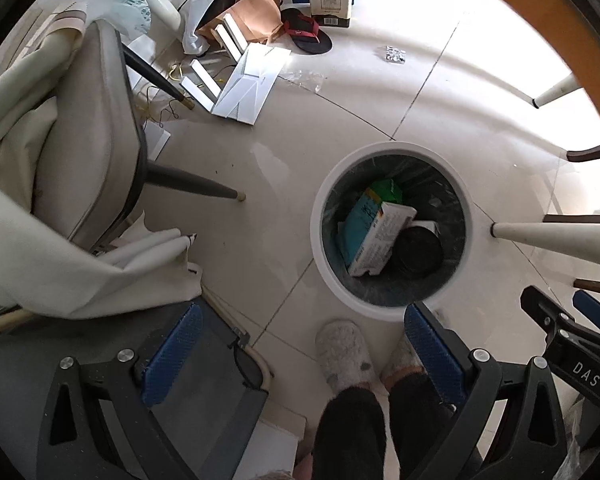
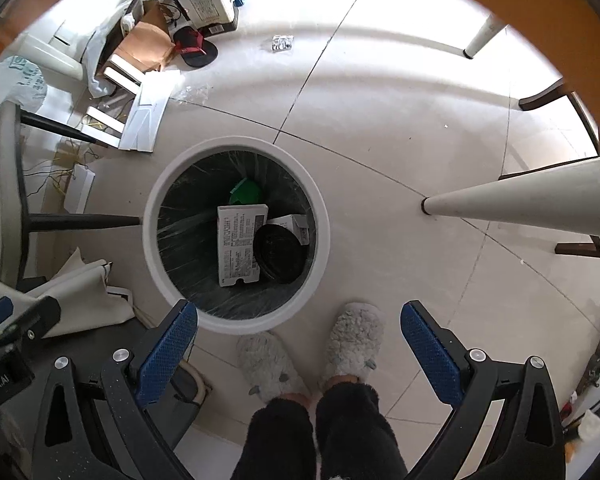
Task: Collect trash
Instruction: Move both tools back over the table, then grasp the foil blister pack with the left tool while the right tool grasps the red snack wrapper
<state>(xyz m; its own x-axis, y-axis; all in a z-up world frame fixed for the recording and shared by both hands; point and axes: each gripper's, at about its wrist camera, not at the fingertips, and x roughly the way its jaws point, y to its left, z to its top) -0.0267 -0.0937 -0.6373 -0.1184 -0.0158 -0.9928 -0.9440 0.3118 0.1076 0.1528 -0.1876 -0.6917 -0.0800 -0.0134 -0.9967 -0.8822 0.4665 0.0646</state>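
two grippers: left gripper (image 1: 304, 354) and right gripper (image 2: 298, 350) were spread wide, holding nothing
bin: trash bin (image 2: 156, 248) beneath already held boxes
step: likely between drops
next: blister pack (image 2: 282, 43) on floor needed fetching

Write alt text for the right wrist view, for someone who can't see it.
Looking down into a white bin on a tiled floor, holding a white box, a black lid and something green. The right tool hangs open and empty above fuzzy slippers.
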